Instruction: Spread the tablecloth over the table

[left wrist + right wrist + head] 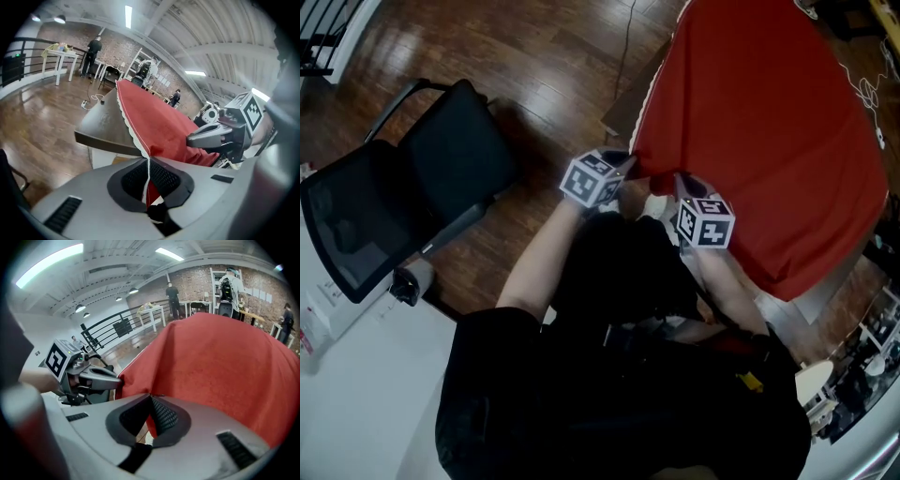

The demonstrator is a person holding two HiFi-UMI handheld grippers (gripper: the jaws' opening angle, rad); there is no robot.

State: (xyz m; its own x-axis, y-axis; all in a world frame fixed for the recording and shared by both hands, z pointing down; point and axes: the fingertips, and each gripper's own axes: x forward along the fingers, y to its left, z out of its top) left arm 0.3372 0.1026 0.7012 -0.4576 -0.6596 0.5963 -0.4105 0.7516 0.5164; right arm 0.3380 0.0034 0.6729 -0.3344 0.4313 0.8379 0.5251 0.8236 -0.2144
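Observation:
A red tablecloth (769, 122) with a white lace edge lies over most of the dark table (626, 98); the table's near left corner is bare. My left gripper (628, 164) is shut on the cloth's lace edge at that corner, and the hem runs straight into its pads (149, 159). My right gripper (682, 183) is shut on the red cloth's near edge a little to the right, with fabric pinched between its pads (151, 397). The two grippers stand close together. In the right gripper view the cloth (225, 362) rises in a smooth red slope ahead.
A black office chair (403, 197) stands on the wooden floor to my left. A cable (626, 37) trails on the floor beyond the table. A white surface (356, 375) fills the lower left. People stand at distant tables (58, 58) by a railing.

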